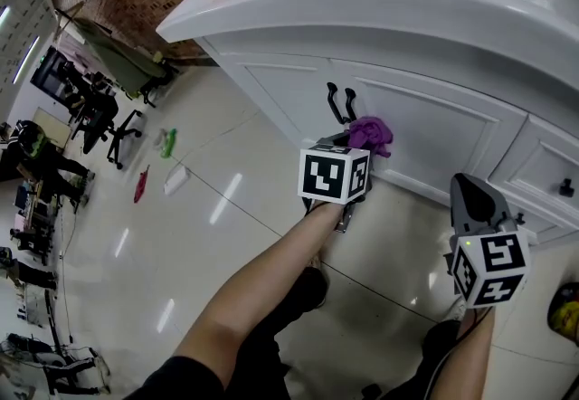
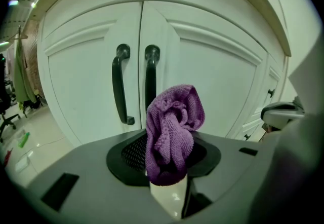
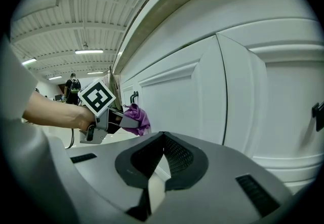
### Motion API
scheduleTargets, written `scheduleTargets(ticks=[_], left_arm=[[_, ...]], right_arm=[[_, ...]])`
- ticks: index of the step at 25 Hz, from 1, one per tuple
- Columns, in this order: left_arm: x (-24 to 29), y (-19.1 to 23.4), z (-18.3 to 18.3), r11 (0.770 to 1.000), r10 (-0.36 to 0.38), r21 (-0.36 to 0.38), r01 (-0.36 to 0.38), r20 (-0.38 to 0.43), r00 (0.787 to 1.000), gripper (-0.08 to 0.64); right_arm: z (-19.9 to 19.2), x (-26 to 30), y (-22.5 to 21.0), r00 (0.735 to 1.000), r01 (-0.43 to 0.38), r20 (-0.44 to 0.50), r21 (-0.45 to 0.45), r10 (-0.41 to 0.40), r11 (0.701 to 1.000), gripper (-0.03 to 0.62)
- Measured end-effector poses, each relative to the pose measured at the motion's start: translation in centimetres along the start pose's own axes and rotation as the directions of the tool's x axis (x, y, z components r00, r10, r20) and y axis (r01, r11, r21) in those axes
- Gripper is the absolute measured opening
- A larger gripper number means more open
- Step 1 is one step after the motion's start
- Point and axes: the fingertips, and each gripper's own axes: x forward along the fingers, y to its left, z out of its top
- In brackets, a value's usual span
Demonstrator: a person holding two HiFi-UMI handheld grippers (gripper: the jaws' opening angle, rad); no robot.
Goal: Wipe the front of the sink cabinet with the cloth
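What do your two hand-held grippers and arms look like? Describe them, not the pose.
The left hand-held gripper and right hand-held gripper have grey bodies with a black meshed recess round pale jaws. Each carries a white cube with black square markers; the right cube shows a small green light. The left forearm and right forearm are bare, no sleeves.

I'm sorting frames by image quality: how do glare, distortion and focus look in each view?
Head view: bright light streaks glare on the glossy tiled floor. Left gripper view: fisheye bows the white cabinet doors, corners go black, the purple terry cloth is sharp. Right gripper view: same fisheye and black corners; ceiling strip lights blow out.
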Motion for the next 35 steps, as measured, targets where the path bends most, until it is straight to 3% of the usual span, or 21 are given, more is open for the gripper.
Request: scheduleTargets(ticks=[9,17,35], left_arm=[[1.2,-0.8,-1.3,0.998,-0.023,0.05,0.025,-0.038,0.999,0.15],[1.8,-7.2,-0.5,0.978,-0.113,0.17,0.118,-0.034,0.993,0.15],[1.3,-19.3,0.5,0.923,-0.286,0.257,0.286,-0.041,0.957,0.15]], right_arm=[[-0.4,0.1,0.0,1.0,0.004,-0.007,-0.004,-0.004,1.0,0.002],[-0.8,-1.3,-1.6,1.0,0.027,-0.009,0.004,-0.027,1.0,0.002],[-2.5,-6.2,-6.3,0.996,0.088,-0.019,0.023,-0.088,0.996,0.002]])
